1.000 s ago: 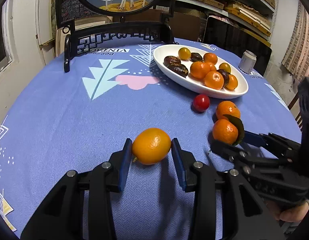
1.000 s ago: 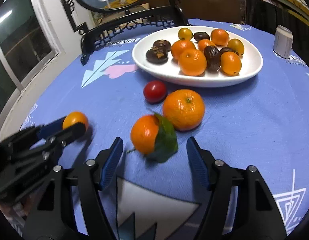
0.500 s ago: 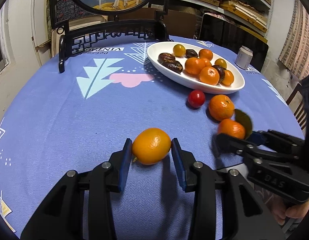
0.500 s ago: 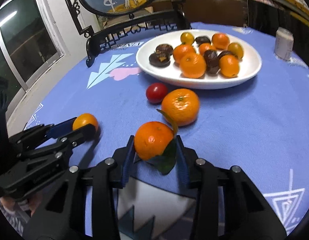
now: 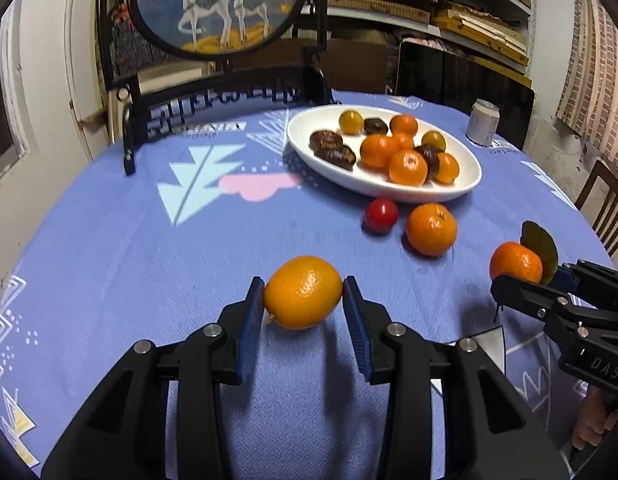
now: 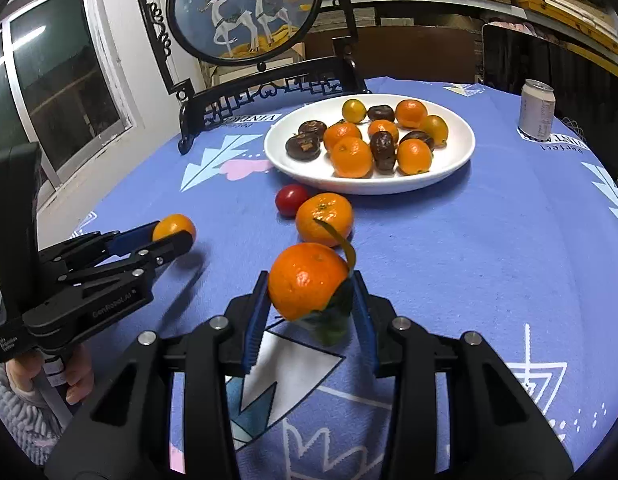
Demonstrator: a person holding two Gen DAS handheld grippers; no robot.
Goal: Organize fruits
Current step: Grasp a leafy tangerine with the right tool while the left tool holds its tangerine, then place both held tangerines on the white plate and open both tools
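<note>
Right gripper (image 6: 309,304) jaws have just been closed on leafy mandarin (image 6: 305,280), now lifted; left gripper (image 5: 303,304) clamped on kumquat (image 5: 303,292); plate (image 6: 449,168) lies ahead, nearer right.

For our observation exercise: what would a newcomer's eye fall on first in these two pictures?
First, the two fruits held up close: a kumquat in the left hand-held gripper and a leafy mandarin in the right hand-held gripper. Behind them, a white plate heaped with fruit sits mid-table, with a red tomato and another mandarin just before its rim.
</note>
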